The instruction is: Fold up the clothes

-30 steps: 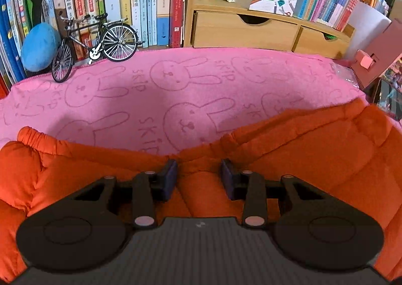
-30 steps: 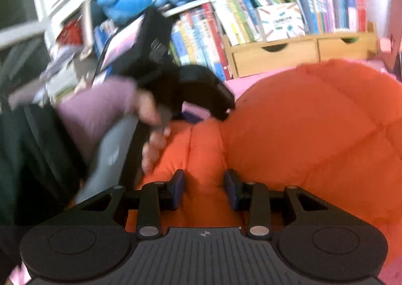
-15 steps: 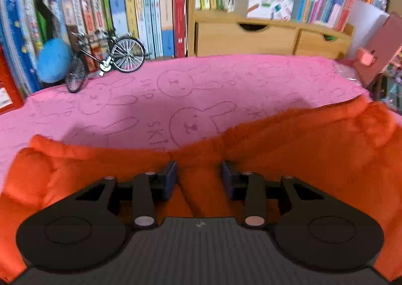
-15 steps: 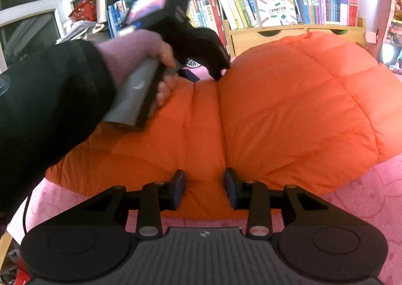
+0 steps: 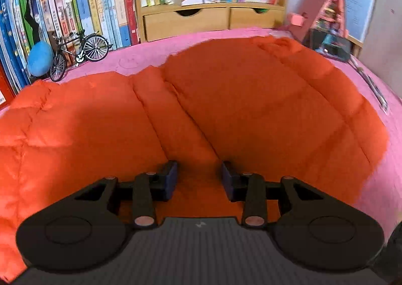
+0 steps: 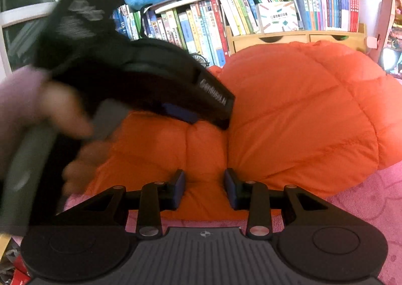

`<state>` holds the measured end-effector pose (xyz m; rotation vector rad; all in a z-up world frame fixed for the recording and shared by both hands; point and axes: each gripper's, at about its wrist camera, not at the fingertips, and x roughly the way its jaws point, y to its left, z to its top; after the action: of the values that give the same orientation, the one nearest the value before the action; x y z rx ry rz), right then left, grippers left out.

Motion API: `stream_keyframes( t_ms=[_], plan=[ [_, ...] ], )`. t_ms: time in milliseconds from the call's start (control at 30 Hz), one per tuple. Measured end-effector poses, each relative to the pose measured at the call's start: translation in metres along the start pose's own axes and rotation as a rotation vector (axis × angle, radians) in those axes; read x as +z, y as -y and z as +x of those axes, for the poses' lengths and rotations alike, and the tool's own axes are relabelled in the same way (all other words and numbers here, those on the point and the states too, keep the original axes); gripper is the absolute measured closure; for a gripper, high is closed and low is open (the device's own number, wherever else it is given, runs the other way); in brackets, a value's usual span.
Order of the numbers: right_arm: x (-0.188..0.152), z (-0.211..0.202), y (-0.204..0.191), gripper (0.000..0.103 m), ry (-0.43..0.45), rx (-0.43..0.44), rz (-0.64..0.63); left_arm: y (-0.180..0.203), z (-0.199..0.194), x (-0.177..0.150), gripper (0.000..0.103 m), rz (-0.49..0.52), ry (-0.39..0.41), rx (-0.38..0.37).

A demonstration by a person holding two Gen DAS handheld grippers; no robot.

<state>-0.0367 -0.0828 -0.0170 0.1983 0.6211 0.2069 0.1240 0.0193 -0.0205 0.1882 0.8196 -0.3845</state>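
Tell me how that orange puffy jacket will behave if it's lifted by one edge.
The orange jacket looks quilted and billowy, so it is probably light for its bulk. It drapes in soft folds over the pink cloth, so it would likely sag rather than hold shape. Its smooth shell may slip from the right tool.

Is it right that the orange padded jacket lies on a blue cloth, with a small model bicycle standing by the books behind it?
Not quite. The cloth under the orange padded jacket is pink, not blue; both wrist views show this. The rest holds: in the left wrist view the small model bicycle stands by the books behind the jacket.
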Motion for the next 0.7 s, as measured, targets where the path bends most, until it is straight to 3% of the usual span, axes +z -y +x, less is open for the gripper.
stream_keyframes(
  t_ms=[300, 467, 600, 700],
  plan=[
    [-0.001, -0.001, 0.0, 0.067, 0.005, 0.007, -0.006, -0.001, 0.068, 0.055, 0.066, -0.017, -0.031, 0.169],
    [0.001, -0.001, 0.002, 0.067, 0.003, 0.019, -0.001, -0.025, 0.096, 0.082, 0.068, -0.112, -0.088, 0.164],
    [0.001, -0.004, 0.008, 0.067, 0.021, 0.041, 0.015, -0.038, 0.115, 0.095, 0.064, -0.179, -0.106, 0.213],
    [-0.001, -0.008, 0.013, 0.067, 0.043, 0.066, 0.033, -0.037, 0.108, 0.098, 0.065, -0.194, -0.107, 0.22]
  ],
)
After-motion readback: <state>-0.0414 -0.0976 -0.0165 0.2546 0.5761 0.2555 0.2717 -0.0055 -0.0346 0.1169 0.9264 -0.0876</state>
